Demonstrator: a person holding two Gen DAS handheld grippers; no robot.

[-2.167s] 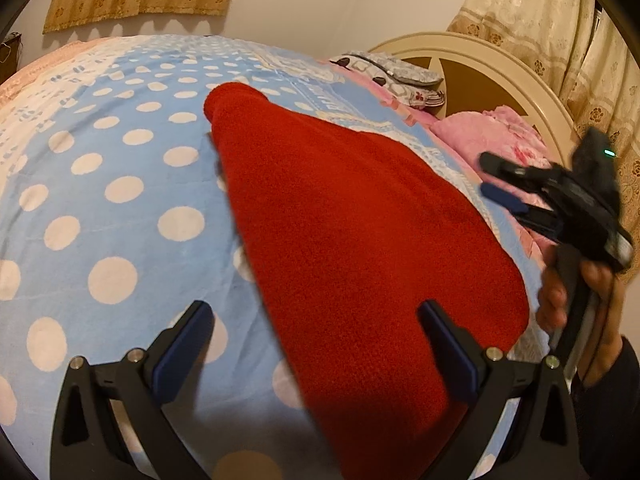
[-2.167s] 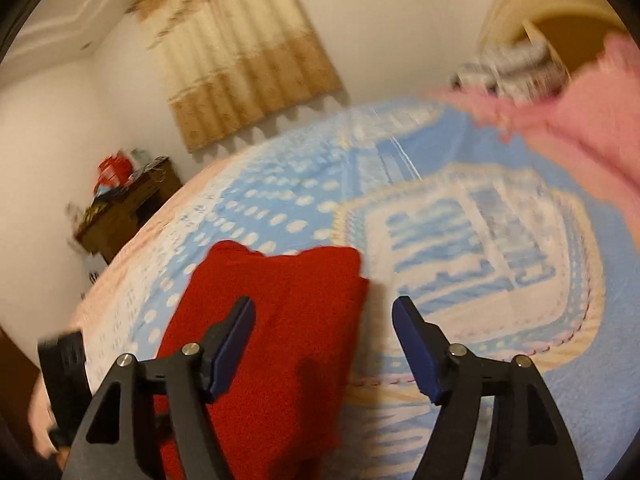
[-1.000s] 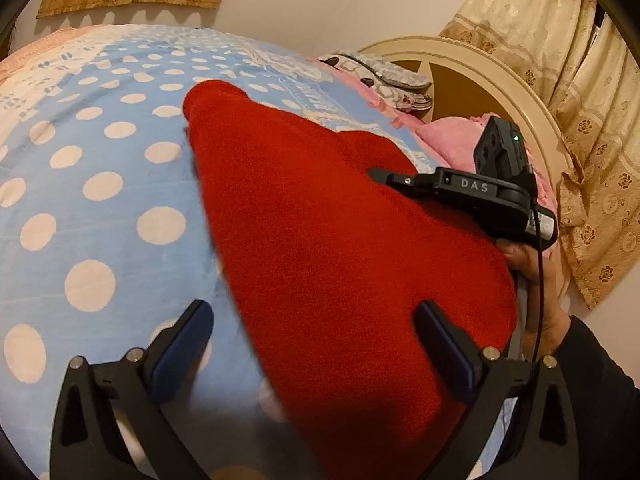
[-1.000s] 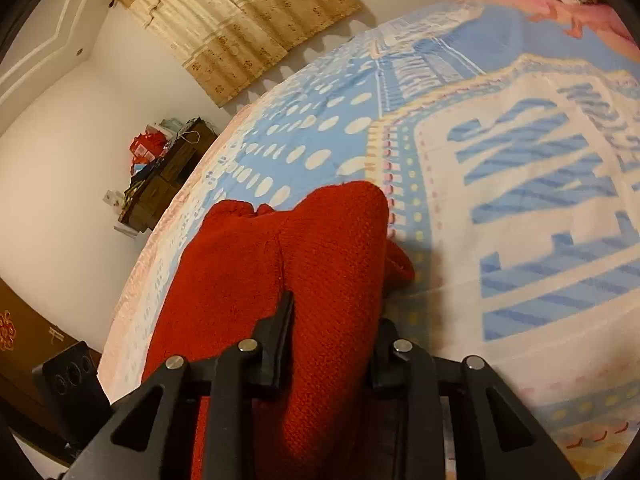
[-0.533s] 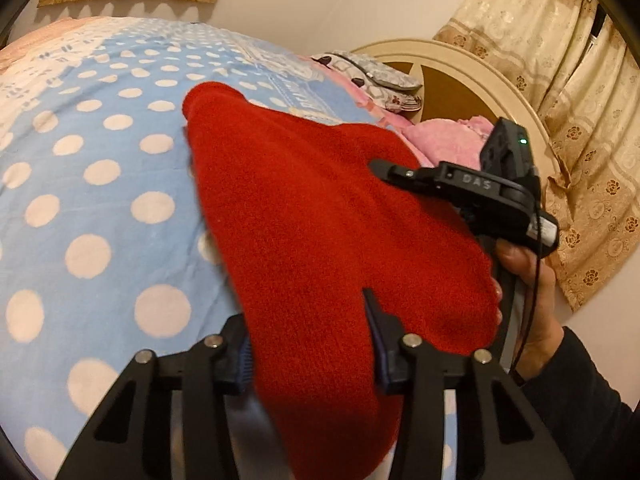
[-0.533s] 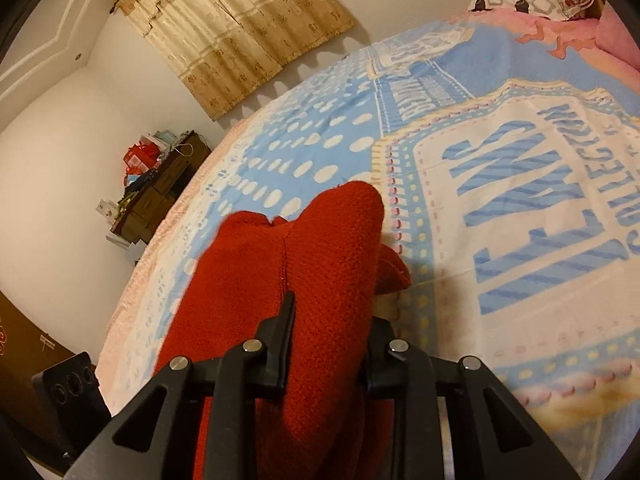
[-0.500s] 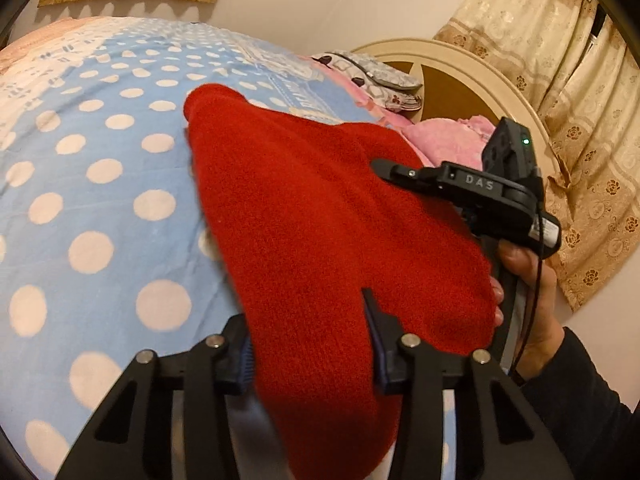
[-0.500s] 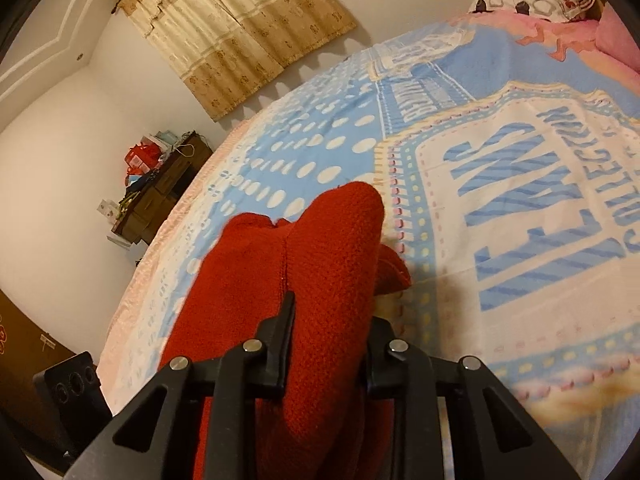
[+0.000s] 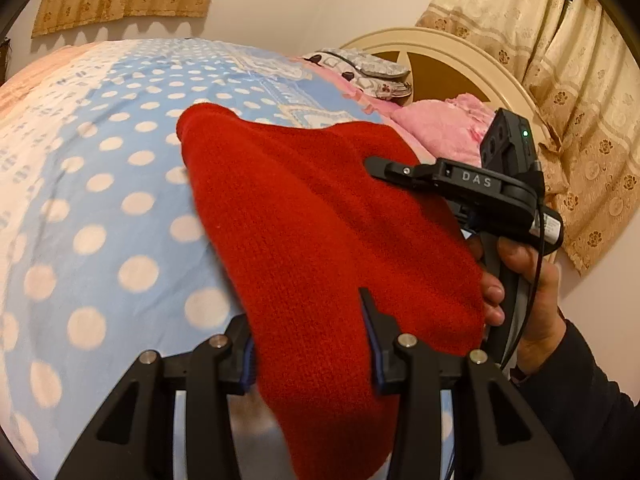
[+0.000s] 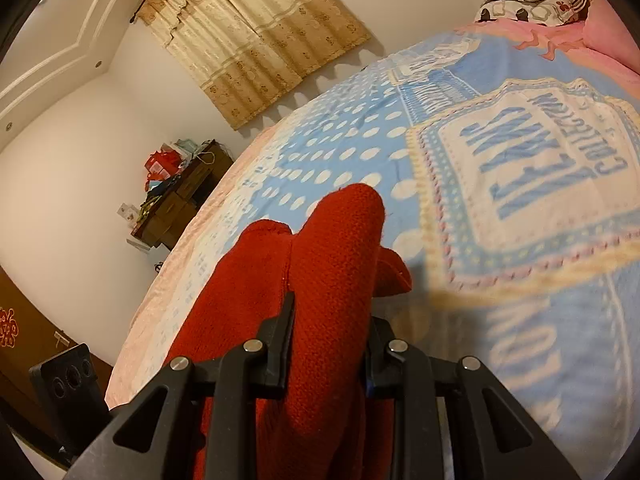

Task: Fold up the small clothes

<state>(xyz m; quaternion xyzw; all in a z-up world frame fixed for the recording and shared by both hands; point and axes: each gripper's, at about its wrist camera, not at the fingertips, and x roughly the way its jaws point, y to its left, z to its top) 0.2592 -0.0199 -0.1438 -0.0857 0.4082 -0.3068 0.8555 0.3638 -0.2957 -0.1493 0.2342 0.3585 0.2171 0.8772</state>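
Note:
A red knitted garment (image 9: 312, 232) stretches between my two grippers above the blue dotted bedspread (image 9: 100, 208). My left gripper (image 9: 310, 344) is shut on its near edge, the knit bunched between both pads. In the left wrist view the right gripper's black body (image 9: 472, 188) shows at the garment's right edge, held by a hand (image 9: 528, 280). In the right wrist view my right gripper (image 10: 328, 344) is shut on a thick fold of the red garment (image 10: 320, 280), which rises ahead of the jaws. The far end of the garment still rests on the bed.
A cream headboard (image 9: 440, 56), pink bedding (image 9: 444, 128) and a patterned pillow (image 9: 360, 68) lie at the bed's head. Curtains (image 9: 568, 80) hang at the right. A dark wooden dresser (image 10: 180, 208) with clutter stands by the far wall. The bedspread's printed white panel (image 10: 540, 168) lies right of the garment.
My left gripper closed from wide open onto the garment's near edge. Both grippers then lifted and carried the garment across the bed; the right one stayed shut on its fold.

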